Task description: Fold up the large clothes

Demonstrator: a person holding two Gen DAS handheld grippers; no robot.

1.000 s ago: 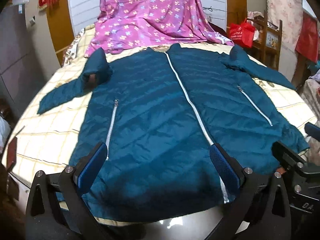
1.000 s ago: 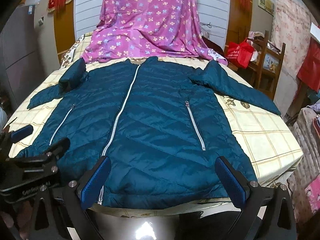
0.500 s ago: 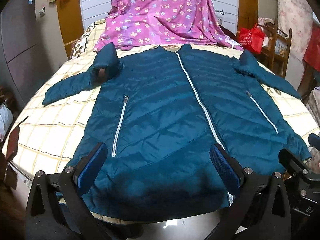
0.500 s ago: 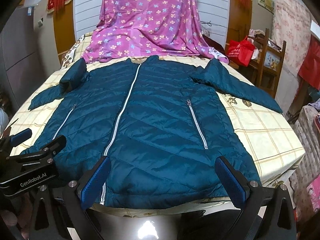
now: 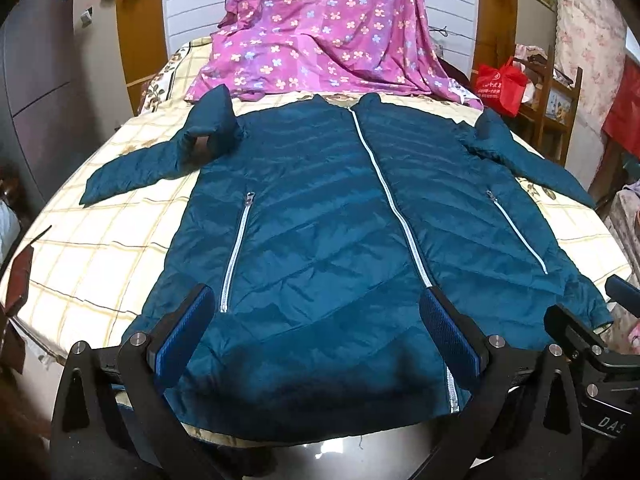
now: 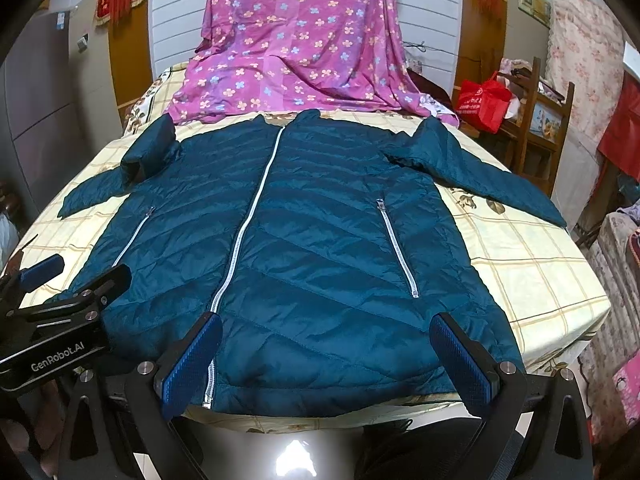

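A teal quilted jacket (image 5: 320,240) with a white centre zip lies flat, front up, on the bed, collar far, hem near; it also shows in the right wrist view (image 6: 312,240). Both sleeves spread out sideways, the left one bunched at the shoulder (image 5: 208,128). My left gripper (image 5: 316,332) is open and empty above the left half of the hem. My right gripper (image 6: 328,356) is open and empty above the right half of the hem. Each gripper shows at the edge of the other's view.
The bed has a cream checked sheet (image 5: 100,256). A pink flowered cloth (image 5: 328,28) hangs at the head of the bed. A red bag (image 6: 482,100) sits on a wooden chair at the right. Grey cabinets stand at the left.
The left gripper has shifted left and pulled back a little, so the jacket sits more centred in its view. The right gripper has barely moved. The jacket has not moved.
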